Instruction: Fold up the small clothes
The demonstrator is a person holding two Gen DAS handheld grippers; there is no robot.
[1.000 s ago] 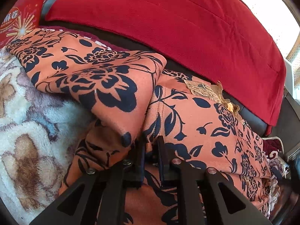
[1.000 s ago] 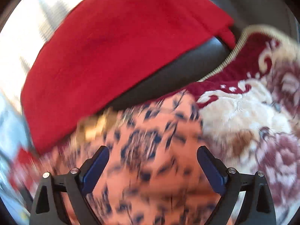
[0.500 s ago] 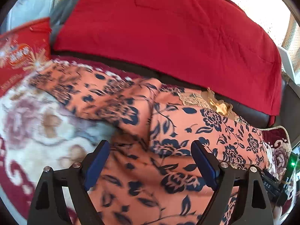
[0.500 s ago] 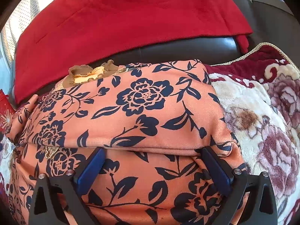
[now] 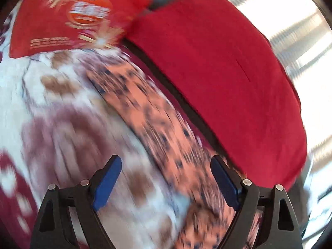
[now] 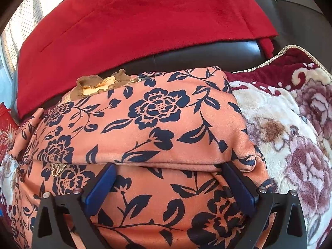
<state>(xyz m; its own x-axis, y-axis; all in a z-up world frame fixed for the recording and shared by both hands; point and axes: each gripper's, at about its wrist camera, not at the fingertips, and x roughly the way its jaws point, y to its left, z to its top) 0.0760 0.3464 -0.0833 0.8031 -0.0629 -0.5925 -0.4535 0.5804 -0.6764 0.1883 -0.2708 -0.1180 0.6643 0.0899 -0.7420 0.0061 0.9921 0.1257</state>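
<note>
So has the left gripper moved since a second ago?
Yes. The left gripper has let go and swung left: the red bag, earlier at the view's left edge, now sits near the top, and the floral garment trails off right.

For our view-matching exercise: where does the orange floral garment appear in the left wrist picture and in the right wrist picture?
Left wrist: orange floral garment is a blurred diagonal band from centre to bottom right.
Right wrist: it fills the centre and bottom, folded.
Shared landmark: red blanket lies behind the garment in both.

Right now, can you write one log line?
left gripper: open | right gripper: open, over dress | dress: folded on blanket
</note>
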